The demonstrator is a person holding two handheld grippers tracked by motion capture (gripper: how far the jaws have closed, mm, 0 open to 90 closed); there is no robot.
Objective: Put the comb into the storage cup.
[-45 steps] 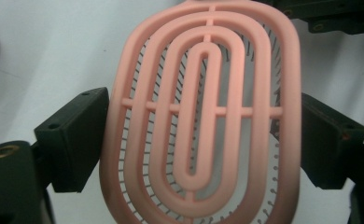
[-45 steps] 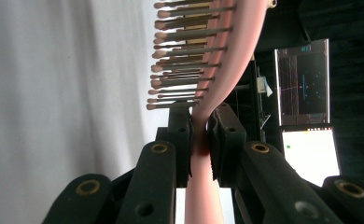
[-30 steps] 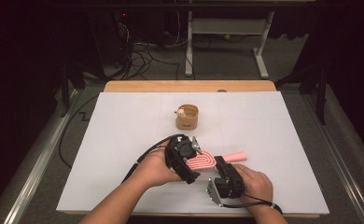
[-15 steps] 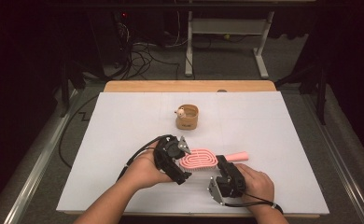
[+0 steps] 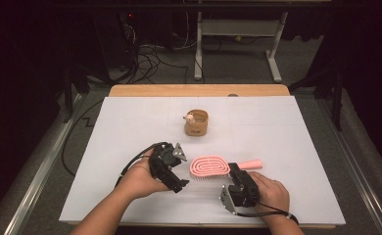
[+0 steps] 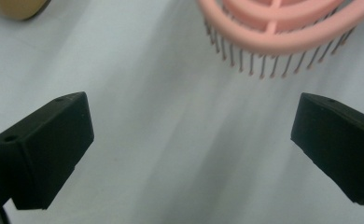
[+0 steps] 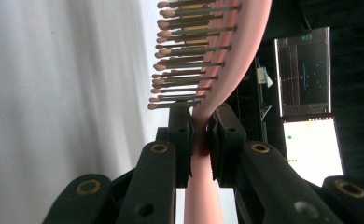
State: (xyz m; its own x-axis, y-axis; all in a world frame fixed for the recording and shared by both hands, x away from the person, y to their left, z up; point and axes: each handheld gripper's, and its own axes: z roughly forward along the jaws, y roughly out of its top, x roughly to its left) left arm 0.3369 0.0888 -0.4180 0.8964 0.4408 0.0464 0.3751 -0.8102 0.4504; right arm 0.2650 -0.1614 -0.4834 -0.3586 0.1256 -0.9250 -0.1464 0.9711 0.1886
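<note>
My right gripper (image 5: 234,172) pinches the pink brush (image 5: 209,166) by its neck just above the white table (image 5: 130,122), my left gripper (image 5: 177,171), jaws just spread and empty (handoff step), sits at the brush's 9 o'clock; next probably carry it toward the wooden cup (image 5: 196,122) at 12.

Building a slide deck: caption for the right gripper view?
Right gripper clamps the pink hairbrush at its neck, bristles facing the white table.

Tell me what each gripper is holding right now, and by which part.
The right gripper has its jaws shut on the pink hairbrush, at the neck where handle meets head. The left gripper holds nothing; its jaws stand wide open short of the brush.
</note>
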